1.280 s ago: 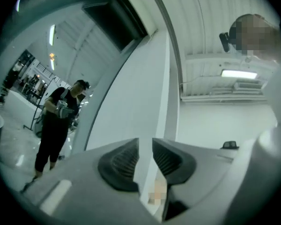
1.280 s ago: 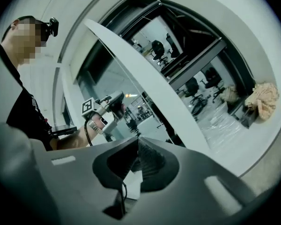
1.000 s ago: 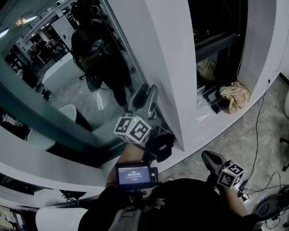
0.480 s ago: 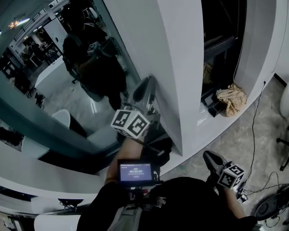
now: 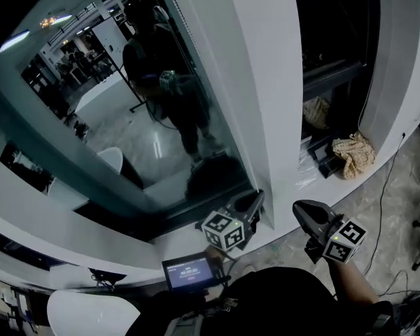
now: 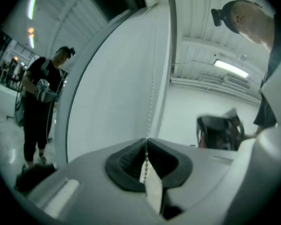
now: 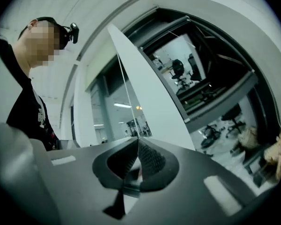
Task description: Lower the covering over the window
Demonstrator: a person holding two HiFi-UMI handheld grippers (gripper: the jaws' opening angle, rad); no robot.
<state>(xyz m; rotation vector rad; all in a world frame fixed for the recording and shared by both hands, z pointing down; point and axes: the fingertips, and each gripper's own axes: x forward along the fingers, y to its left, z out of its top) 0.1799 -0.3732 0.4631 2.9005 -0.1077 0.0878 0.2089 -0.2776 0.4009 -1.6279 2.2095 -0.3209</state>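
At the window (image 5: 147, 117), I have the left gripper (image 5: 257, 198) low down by the bottom right corner of the frame, just beside the foot of the white pillar (image 5: 266, 82). Its jaws are pressed together on the bead chain (image 6: 150, 107). In the left gripper view the beads run straight up from the point where the pads meet, taut and near vertical, against a broad white surface. The pane shows bare in the head view and mirrors the person (image 5: 161, 68) standing in front of it.

The right gripper (image 5: 301, 212) sits further right, in front of the pillar and apart from the left one, with its marker cube (image 5: 344, 240) turned toward the camera. Its jaws are pressed together as well. In the right gripper view a thin cord (image 7: 126, 93) rises from the spot where the tips meet, just left of the pillar's sharp edge. I cannot tell whether it is nipped between the pads or only passes behind them.

Right of the pillar is a dark opening with a low ledge, where a crumpled cloth (image 5: 353, 152) lies. A cable (image 5: 381, 187) trails across the floor (image 5: 406, 201) below it. A small lit screen (image 5: 190, 271) sits close to my chest.
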